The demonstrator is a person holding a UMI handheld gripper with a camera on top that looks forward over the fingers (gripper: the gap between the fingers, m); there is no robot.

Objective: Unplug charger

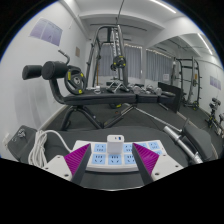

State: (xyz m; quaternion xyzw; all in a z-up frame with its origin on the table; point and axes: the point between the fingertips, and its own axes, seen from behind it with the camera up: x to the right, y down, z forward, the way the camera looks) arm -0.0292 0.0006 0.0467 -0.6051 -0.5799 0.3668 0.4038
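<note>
A white charger (115, 143) stands plugged into a white power strip (110, 159) with blue-marked sockets. The strip lies on a dark table (150, 133) just ahead of and partly between my fingers. My gripper (110, 163) is open, its magenta pads (76, 157) spread to either side of the strip. The charger sits a little beyond the fingertips, with clear gaps on both sides. Nothing is held.
A white coiled cable (40, 146) lies on the table to the left of the strip. Beyond the table stand gym machines: a black weight bench (85, 98) with a padded roller (50, 72) and a cable tower (110, 45).
</note>
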